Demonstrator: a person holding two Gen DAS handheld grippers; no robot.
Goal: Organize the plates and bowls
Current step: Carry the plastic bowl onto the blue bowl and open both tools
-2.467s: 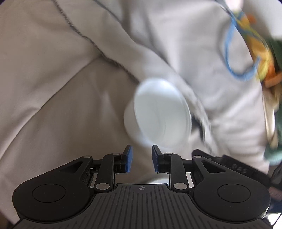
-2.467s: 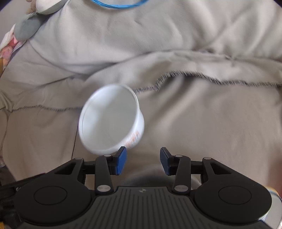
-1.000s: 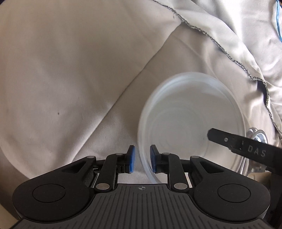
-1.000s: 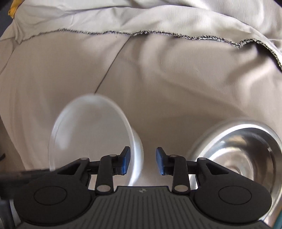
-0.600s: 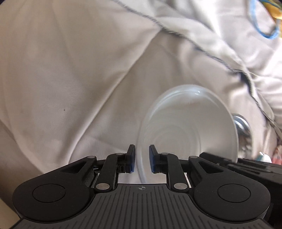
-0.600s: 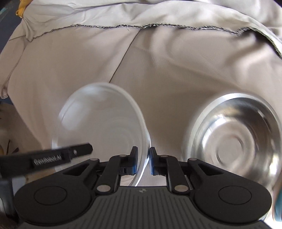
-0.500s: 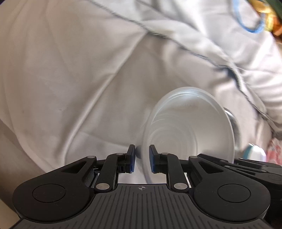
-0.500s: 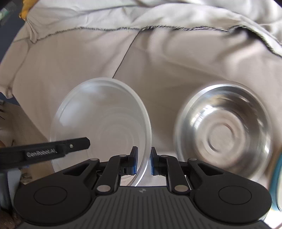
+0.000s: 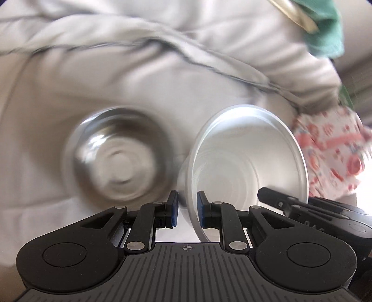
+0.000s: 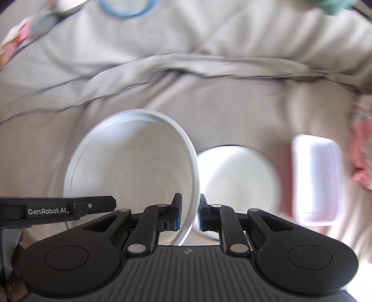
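Note:
A translucent white plastic bowl hangs tilted above the grey bedsheet, held by both grippers at opposite sides of its rim. My left gripper has the rim between its blue pads; its jaws are opening slightly while still holding the bowl. In the right wrist view the same bowl fills the left middle, with my right gripper shut on its rim. A steel bowl lies blurred on the sheet to the left of the plastic bowl. A white round dish lies just right of the held bowl.
A pale rectangular container lies right of the white dish. A floral cloth and a green cloth sit at the right edge. A blue ring lies far back on the sheet, which has raised folds.
Both grippers closed on the plastic bowl's rim, then lifted and swung it sideways. The steel bowl now shows to its left; the white dish and the container have come into the right view.

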